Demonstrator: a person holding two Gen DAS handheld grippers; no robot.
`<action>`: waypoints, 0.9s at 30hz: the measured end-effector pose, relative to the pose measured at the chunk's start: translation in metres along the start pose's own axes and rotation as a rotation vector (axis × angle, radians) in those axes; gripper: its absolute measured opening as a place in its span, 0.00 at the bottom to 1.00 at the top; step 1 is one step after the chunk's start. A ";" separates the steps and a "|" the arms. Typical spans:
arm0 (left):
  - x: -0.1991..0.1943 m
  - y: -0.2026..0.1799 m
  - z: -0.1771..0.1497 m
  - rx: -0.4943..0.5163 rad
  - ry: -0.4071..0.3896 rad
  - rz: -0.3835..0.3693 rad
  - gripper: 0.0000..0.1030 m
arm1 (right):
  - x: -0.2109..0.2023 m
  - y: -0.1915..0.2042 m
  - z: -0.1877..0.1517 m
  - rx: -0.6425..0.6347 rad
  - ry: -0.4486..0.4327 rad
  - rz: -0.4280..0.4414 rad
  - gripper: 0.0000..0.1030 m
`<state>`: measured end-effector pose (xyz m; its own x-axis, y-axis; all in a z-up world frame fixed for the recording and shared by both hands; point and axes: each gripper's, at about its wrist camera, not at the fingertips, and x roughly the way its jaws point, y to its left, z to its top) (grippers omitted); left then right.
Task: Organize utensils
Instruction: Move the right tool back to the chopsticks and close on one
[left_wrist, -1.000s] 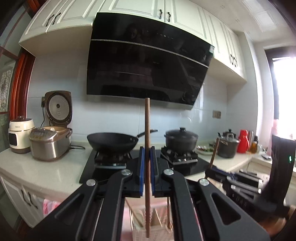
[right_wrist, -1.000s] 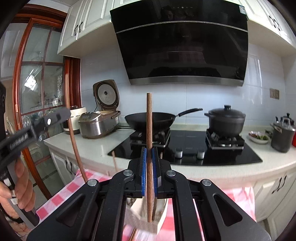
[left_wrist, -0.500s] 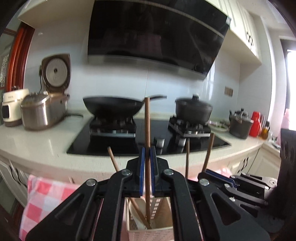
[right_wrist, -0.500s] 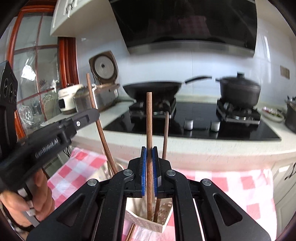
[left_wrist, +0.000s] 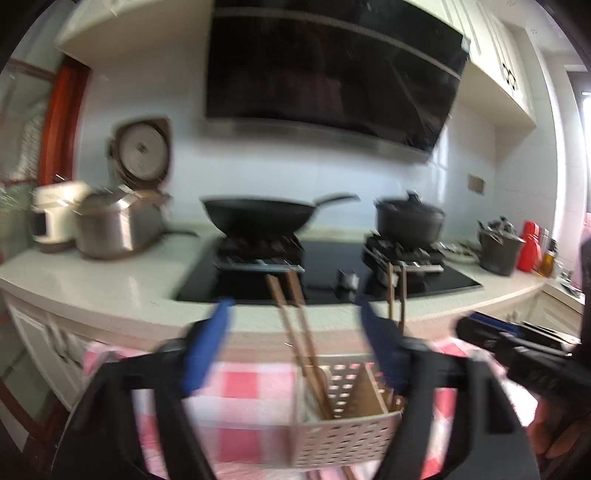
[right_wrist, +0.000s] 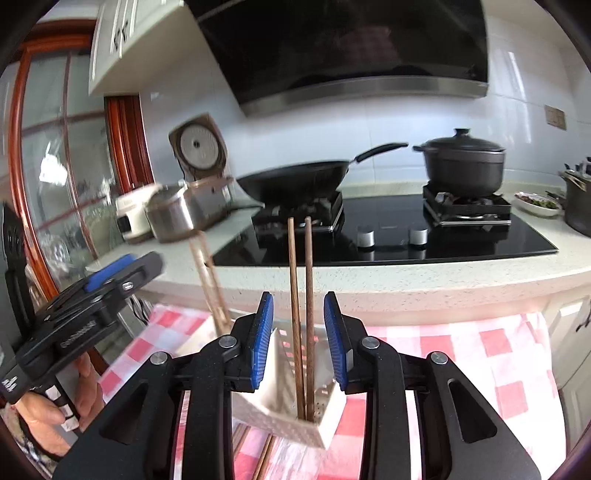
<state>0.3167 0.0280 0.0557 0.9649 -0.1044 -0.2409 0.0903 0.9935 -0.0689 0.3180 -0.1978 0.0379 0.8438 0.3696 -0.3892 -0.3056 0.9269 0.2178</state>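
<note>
A white perforated utensil basket (left_wrist: 343, 439) stands on the red-checked cloth, also in the right wrist view (right_wrist: 295, 424). Two brown chopsticks (left_wrist: 299, 332) lean in its left compartment, between the open jaws of my left gripper (left_wrist: 295, 347), which touches nothing. Two more chopsticks (right_wrist: 301, 317) stand upright in the other compartment, between the open blue pads of my right gripper (right_wrist: 299, 339). The left pair appears blurred in the right wrist view (right_wrist: 208, 284). More chopsticks (right_wrist: 264, 456) lie on the cloth under the basket.
A counter edge (right_wrist: 406, 280) runs behind the checked cloth (right_wrist: 498, 354). On it stand a black hob with a wok (right_wrist: 295, 179) and a lidded pot (right_wrist: 463, 162), and rice cookers (left_wrist: 118, 221) at the left. The left gripper's body (right_wrist: 74, 321) is at the left.
Both grippers have opened and let go of their chopsticks, which now stand in the basket. Both grippers have dropped lower toward the basket; the left view is blurred from motion.
</note>
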 end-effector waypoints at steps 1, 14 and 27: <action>-0.009 0.001 -0.003 0.003 -0.013 0.016 0.86 | -0.009 -0.001 -0.007 0.019 -0.002 0.006 0.32; -0.056 0.014 -0.118 -0.004 0.148 0.097 0.94 | 0.014 0.008 -0.143 0.122 0.326 -0.074 0.33; -0.055 0.039 -0.142 -0.092 0.156 0.027 0.94 | 0.035 0.030 -0.148 0.041 0.333 -0.110 0.46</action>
<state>0.2323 0.0663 -0.0714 0.9163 -0.0903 -0.3903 0.0347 0.9885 -0.1472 0.2726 -0.1473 -0.1017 0.6786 0.2745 -0.6813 -0.1969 0.9616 0.1912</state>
